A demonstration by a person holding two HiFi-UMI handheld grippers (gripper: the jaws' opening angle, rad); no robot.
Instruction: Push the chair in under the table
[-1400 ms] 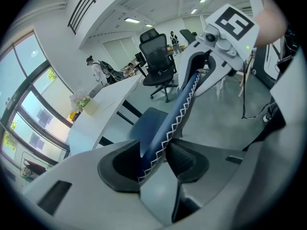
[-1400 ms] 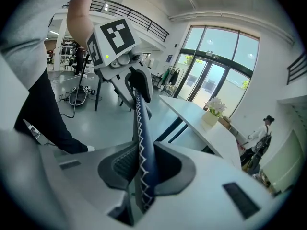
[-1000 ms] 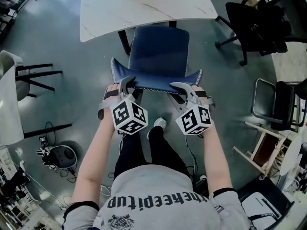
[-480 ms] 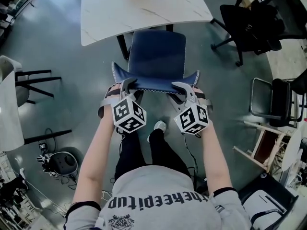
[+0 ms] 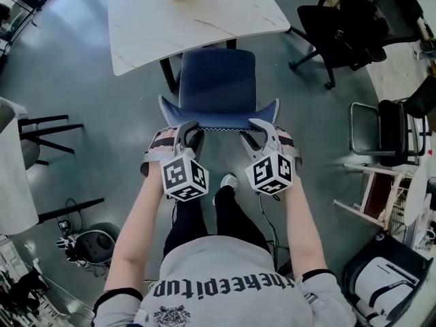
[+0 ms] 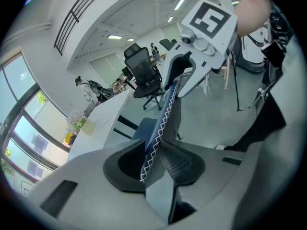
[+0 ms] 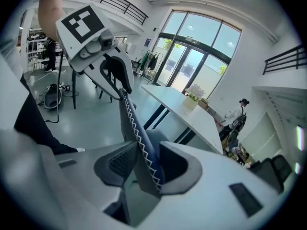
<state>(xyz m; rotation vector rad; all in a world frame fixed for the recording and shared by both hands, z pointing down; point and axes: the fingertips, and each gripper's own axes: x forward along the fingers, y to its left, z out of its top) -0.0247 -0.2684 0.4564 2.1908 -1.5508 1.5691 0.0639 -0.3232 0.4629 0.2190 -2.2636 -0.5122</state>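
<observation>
Both sets of jaws have just been moving on the navy-blue chair point(image 5: 218, 80), at its thin, curved backrest with white zigzag stitching: the left gripper point(image 5: 189, 129) closes to pinch that edge, while the right gripper point(image 5: 255, 129) loosens around it. The seat front barely meets the smooth white marble-look table point(image 5: 197, 19), so most of the pushing is likely not yet done.

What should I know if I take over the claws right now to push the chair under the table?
Left claw: has just been closing; its pads are on the top edge of the chair.
Right claw: has just been opening; the same edge sits between its jaws, and the grip looks loose.
Chair: faces the table, seat front at the table's edge, most of the seat out.
Done: both claws are at the chair's back.
Left: probably regrip with the right, then push the chair in.
</observation>
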